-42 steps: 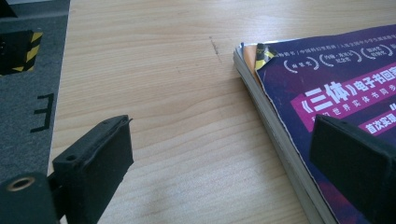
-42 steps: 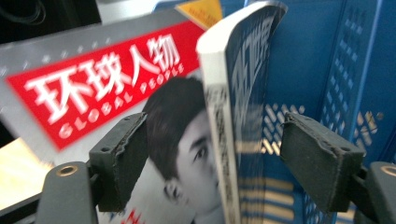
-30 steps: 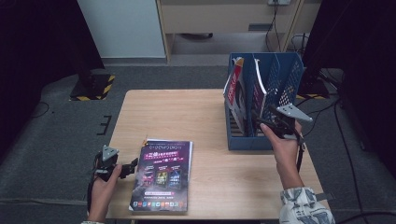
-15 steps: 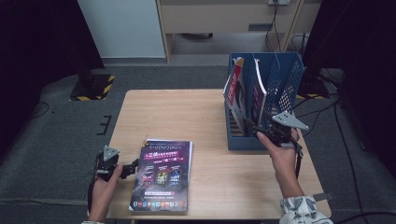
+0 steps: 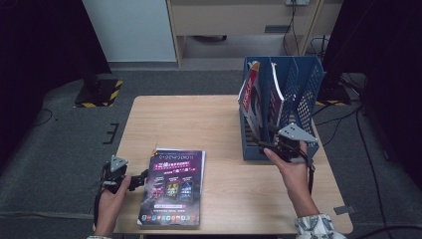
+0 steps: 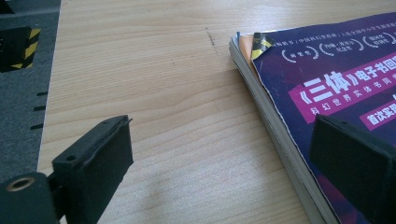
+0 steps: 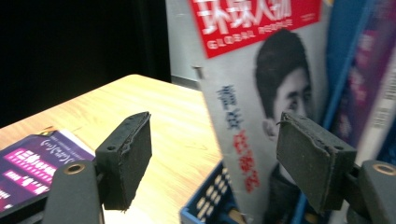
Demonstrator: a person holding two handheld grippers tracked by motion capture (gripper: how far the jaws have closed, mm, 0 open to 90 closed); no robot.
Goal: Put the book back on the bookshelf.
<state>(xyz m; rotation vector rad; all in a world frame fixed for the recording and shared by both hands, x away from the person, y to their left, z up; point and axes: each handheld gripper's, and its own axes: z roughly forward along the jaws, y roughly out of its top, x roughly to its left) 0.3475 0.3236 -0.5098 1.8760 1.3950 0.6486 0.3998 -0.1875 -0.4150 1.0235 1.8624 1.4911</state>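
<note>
**Right gripper at the file rack, left gripper beside the flat stack**

Right gripper (image 7: 212, 163): jaws stand wide apart, nothing pressed between them. In the right gripper view a magazine with a red title band (image 7: 261, 93) stands just beyond the jaws, centre-right of frame, its edge roughly in line with the gap, no contact seen. It sits in the blue file rack (image 7: 205, 200), whose low front wall shows at bottom centre. A blue divider and further spines lie at the right edge, blurred.

High view: the right gripper (image 5: 271, 144) is at centre right, at the near end of the rack (image 5: 311, 79), jaws pointing toward the leaning magazine (image 5: 250, 97). The rack stands on the right half of the wooden table (image 5: 199, 119).

Left gripper (image 6: 219, 158): jaws wide apart, holding nothing. In the left gripper view bare tabletop lies between them; the right-hand jaw sits in front of the purple cover of a stack of magazines (image 6: 327, 79) at the right of frame. Whether it touches the stack I cannot tell.

High view: left gripper (image 5: 142, 178) at lower left, just beside the stack's (image 5: 174, 186) left edge.
</note>
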